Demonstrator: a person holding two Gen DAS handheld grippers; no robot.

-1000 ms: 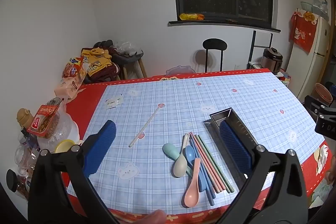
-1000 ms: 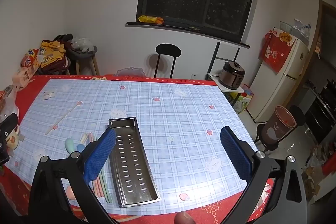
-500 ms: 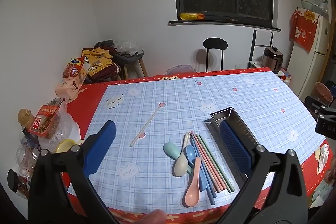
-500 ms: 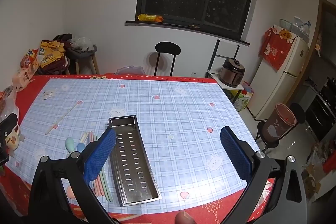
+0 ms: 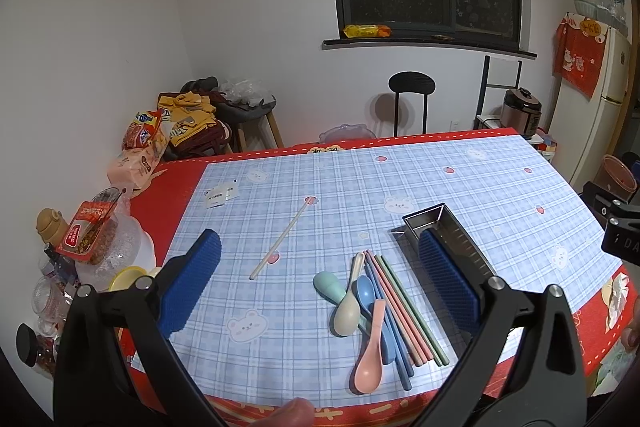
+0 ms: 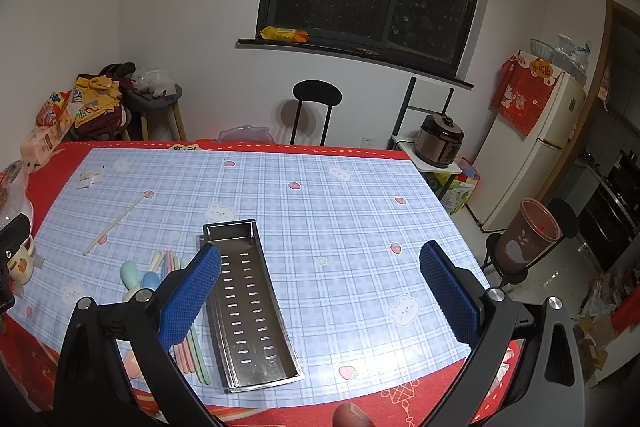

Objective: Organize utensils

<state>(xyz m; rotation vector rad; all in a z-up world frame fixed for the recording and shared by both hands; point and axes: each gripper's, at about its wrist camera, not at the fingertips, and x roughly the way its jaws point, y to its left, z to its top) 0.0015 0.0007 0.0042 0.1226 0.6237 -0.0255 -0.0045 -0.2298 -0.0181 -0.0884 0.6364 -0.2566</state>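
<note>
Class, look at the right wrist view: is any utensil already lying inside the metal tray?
No: the metal tray shows only its bare slotted floor, with the spoons beside it on the tablecloth.

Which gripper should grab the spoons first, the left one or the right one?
Probably the left gripper. It is open with the spoons and chopsticks lying between its fingers. The right gripper, also open, faces the empty metal tray, with the utensils off beyond its left finger.

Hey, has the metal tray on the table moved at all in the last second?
No. The metal tray lies in the same spot beside the chopsticks, its far end just below the same bear print.
</note>
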